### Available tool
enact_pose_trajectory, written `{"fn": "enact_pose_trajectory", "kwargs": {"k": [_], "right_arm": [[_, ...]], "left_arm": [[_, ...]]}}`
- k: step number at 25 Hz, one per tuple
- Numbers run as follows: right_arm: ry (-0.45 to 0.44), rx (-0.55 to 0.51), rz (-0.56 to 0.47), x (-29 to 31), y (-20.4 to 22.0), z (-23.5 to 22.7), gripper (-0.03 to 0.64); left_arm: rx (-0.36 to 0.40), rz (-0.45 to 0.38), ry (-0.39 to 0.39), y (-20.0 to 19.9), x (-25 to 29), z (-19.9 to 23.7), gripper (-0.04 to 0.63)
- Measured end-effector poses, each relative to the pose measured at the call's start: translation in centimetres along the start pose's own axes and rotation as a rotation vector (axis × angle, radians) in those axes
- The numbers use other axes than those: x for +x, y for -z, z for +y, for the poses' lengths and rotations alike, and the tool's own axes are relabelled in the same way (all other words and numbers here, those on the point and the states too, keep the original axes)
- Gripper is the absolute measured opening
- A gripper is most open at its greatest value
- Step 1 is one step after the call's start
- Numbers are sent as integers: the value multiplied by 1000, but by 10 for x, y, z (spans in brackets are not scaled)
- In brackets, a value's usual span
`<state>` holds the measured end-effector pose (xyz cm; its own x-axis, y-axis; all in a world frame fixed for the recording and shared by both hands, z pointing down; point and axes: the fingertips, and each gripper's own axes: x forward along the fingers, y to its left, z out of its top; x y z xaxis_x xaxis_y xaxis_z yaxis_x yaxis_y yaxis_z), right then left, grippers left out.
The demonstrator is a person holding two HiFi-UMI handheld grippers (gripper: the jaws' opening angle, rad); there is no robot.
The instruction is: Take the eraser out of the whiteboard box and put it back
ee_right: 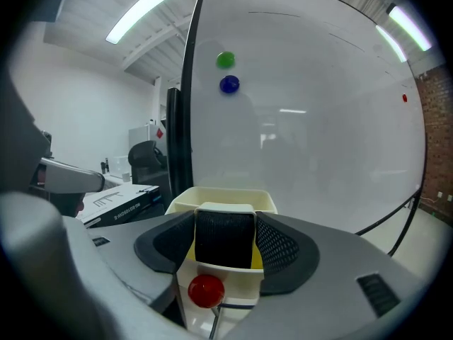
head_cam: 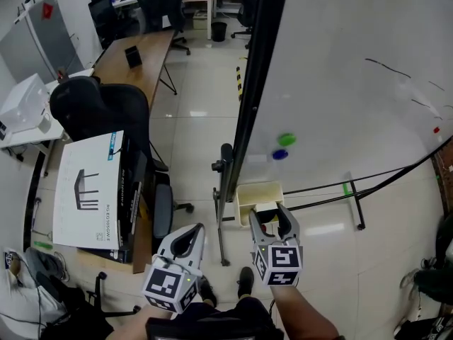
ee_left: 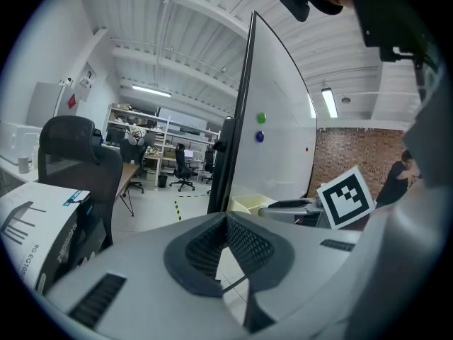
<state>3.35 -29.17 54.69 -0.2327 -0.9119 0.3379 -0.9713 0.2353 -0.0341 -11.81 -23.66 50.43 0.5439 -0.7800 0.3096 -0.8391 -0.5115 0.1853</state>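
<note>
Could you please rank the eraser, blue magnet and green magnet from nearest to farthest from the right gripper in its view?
1. Eraser, in the right gripper.
2. Blue magnet, on the whiteboard.
3. Green magnet, just above it.

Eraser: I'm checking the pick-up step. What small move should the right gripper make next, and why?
Probably lift straight up: the right gripper's pads look flush against both sides of the eraser, which stands inside the cream box, so it seems gripped but not yet out.

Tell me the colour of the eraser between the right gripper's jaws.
Black, with a whitish top edge: the eraser shows best in the right gripper view.
</note>
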Motion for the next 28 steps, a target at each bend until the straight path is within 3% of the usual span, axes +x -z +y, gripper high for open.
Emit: {"fn": "enact_pose_trajectory", "kwargs": {"k": [7, 18, 24, 28], "right_arm": [[0, 27, -21, -4, -10, -3, 288], [1, 44, -154, -71, -81, 5, 287], [4, 19, -226, -126, -121, -3, 285], [-19, 41, -275, -165, -138, -19, 285]], "left_arm": [[9, -20, 7, -10, -8, 4, 15], [59, -108, 2, -51, -54, 18, 15], [85, -206, 61, -79, -69, -7, 15], [107, -219, 58, -88, -84, -35, 15]]}}
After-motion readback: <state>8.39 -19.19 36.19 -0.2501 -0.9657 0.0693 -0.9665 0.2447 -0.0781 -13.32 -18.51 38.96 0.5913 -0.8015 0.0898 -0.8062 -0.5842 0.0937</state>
